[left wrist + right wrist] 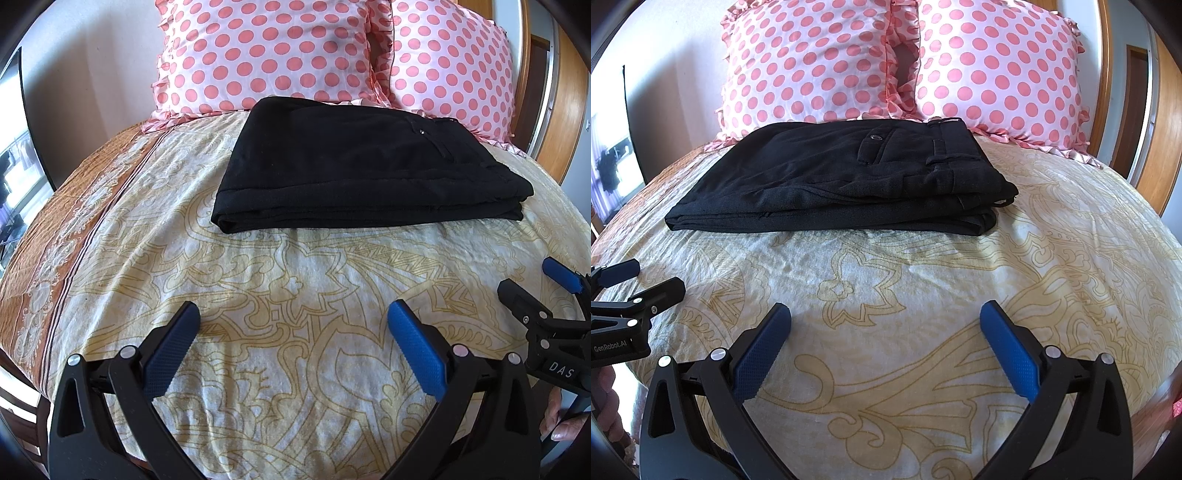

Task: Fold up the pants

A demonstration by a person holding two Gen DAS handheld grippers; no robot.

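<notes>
The black pants (354,166) lie folded into a flat stack on the bed, just in front of the pillows; they show in the right wrist view (842,181) too, with the back pocket and waistband on top. My left gripper (295,314) is open and empty, hovering over the bedspread well short of the pants. My right gripper (886,314) is also open and empty, beside the left one and equally short of the pants. The right gripper (543,280) shows at the right edge of the left wrist view, and the left gripper (639,277) shows at the left edge of the right wrist view.
Two pink polka-dot pillows (266,55) (997,62) lean against the headboard behind the pants. A cream bedspread with a yellow pattern (295,266) covers the bed, with an orange border (55,229) at the left. A wooden door frame (1156,110) stands at the right.
</notes>
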